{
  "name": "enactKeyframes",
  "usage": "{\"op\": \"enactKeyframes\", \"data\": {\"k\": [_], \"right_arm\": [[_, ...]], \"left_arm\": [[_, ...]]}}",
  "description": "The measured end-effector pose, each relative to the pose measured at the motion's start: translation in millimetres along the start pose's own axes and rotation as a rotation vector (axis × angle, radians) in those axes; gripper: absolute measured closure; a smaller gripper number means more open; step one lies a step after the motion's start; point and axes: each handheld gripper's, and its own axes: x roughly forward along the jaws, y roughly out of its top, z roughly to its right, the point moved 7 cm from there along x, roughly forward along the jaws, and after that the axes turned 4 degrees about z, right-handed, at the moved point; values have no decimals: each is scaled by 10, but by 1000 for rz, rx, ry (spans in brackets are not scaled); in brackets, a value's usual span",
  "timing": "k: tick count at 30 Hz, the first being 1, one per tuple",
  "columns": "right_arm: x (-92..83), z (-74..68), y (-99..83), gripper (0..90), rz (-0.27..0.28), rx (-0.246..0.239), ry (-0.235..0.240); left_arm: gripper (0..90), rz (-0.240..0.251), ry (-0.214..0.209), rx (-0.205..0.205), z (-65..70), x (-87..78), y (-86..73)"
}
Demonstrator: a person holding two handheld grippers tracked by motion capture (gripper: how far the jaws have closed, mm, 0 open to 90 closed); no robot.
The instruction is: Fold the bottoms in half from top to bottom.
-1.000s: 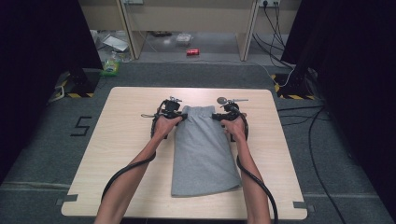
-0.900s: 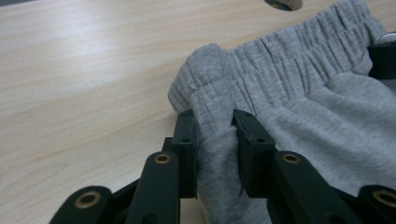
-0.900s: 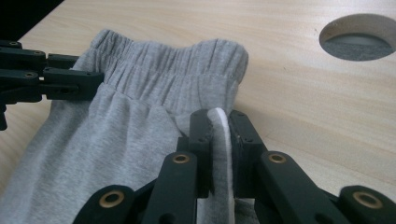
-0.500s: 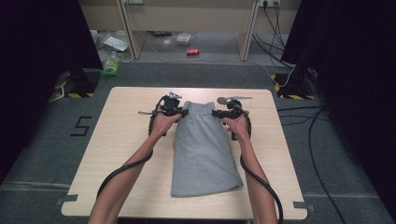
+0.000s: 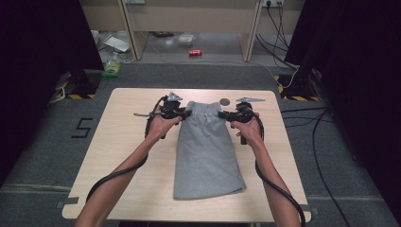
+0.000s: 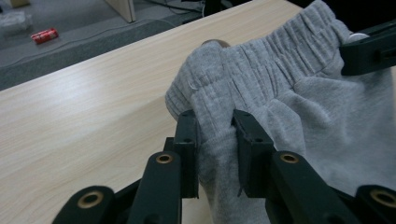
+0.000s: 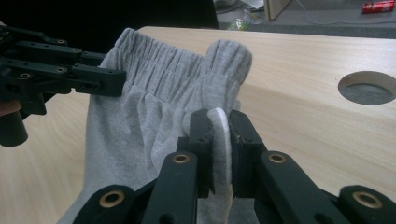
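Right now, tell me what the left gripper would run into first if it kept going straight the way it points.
The left gripper, shut on the grey shorts at the waistband, points across it toward the right gripper at the other end. It would likely bunch the waistband, then meet that gripper; depth is uncertain.

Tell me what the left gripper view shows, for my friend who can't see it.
Two black jaws of the left claw pinch a fold of grey shorts near their stretchy waistband. The shorts lie over a light wooden table, and the other claw grips the waistband at the far right. A red can lies on the floor beyond the table.
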Motion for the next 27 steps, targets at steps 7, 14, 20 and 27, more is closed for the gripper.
{"op": "enactKeyframes", "data": {"k": [7, 14, 20, 27], "right_arm": [[-254, -186, -53, 816, 26, -34, 44], [-451, -364, -199, 815, 38, -53, 73], [-623, -452, -356, 815, 49, -63, 94], [-797, -597, -579, 815, 44, -89, 104]], "left_arm": [[721, 41, -56, 46, 202, -265, -22], [721, 63, -101, 97, 428, -486, -112], [721, 81, -146, 85, 547, -623, -245], [721, 108, -201, 62, 801, -765, -469]]}}
